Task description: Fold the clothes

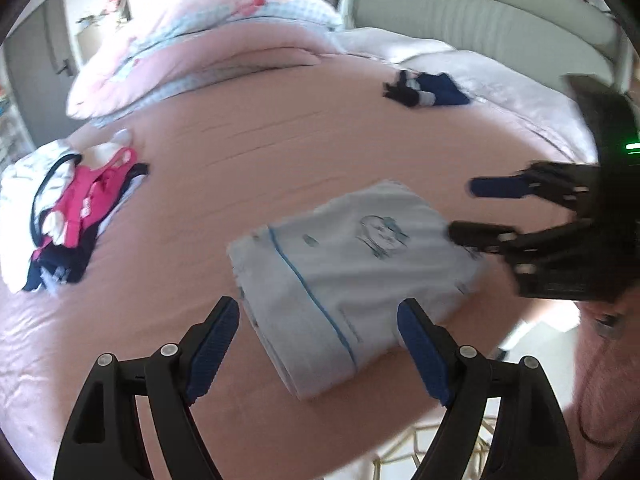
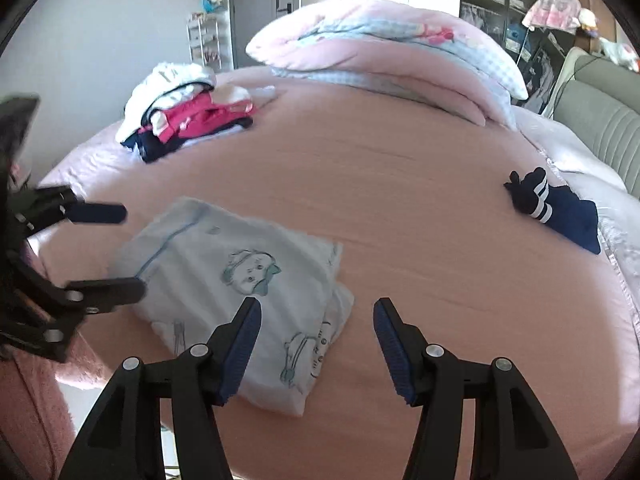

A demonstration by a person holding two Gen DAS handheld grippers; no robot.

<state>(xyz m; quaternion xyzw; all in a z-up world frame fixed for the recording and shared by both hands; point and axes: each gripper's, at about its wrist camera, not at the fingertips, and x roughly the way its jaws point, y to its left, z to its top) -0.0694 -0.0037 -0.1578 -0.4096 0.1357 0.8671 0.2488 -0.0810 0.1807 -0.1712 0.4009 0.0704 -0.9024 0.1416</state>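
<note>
Folded pale garment [image 1: 340, 276] on pink bed [image 2: 400, 208], near its front edge.
Blurred throughout; print hard to read. Left tongs [image 1: 318, 320] and right tongs [image 2: 316, 320] tilted down over it, both spread, gripping nothing.

bed [image 2: 400, 200]: pink sheet, fills mid-frame | duvet [image 2: 384, 52]: pink and blue-check, heaped at top centre | headboard [image 2: 600, 120]: grey padded, right edge | door [image 2: 256, 8]: grey, upper left | wall [image 2: 100, 40]: pale, daylit, upper left | wire shelf rack [image 2: 204, 40]: white, beside door
</note>
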